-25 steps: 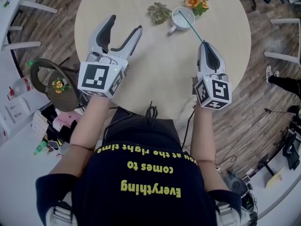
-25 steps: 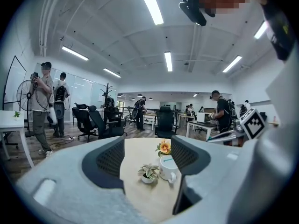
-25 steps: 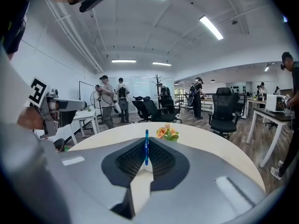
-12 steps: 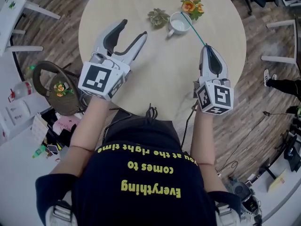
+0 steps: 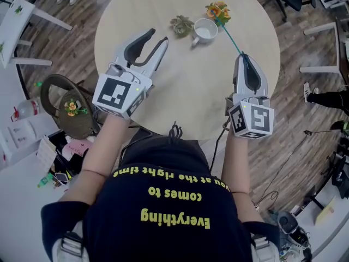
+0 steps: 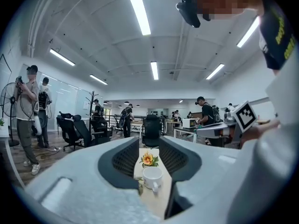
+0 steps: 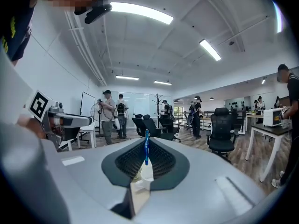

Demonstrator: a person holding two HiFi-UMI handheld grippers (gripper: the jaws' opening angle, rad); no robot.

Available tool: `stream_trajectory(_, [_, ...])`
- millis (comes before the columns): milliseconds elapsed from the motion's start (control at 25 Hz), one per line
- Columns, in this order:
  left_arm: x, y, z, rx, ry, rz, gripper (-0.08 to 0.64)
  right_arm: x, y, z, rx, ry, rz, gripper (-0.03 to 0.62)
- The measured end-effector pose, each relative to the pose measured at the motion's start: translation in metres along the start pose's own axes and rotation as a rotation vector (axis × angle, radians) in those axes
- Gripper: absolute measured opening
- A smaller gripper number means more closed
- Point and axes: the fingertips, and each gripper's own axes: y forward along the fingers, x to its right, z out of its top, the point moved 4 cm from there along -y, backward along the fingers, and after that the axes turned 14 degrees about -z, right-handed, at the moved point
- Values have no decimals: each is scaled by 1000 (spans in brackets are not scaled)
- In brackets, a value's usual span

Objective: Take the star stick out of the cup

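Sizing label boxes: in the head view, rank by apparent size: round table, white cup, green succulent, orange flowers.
1. round table
2. white cup, marginally
3. green succulent and orange flowers: look alike, unranked

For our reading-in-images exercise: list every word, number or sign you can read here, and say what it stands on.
"Everything comes to you at the right time": yellow, upside down, on the person's dark T-shirt.
Marker cubes: patterns, no words.
Its letters in the gripper views: cut off, unreadable.

The table (image 5: 185, 91) holds cup (image 5: 205, 31), succulent (image 5: 181, 24), orange flowers (image 5: 217, 11).
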Motion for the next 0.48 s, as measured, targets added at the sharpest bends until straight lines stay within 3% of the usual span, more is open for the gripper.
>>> stream_trajectory(480, [15, -20, 21, 58, 13, 36, 29, 5, -31, 25, 69, 20, -6, 29])
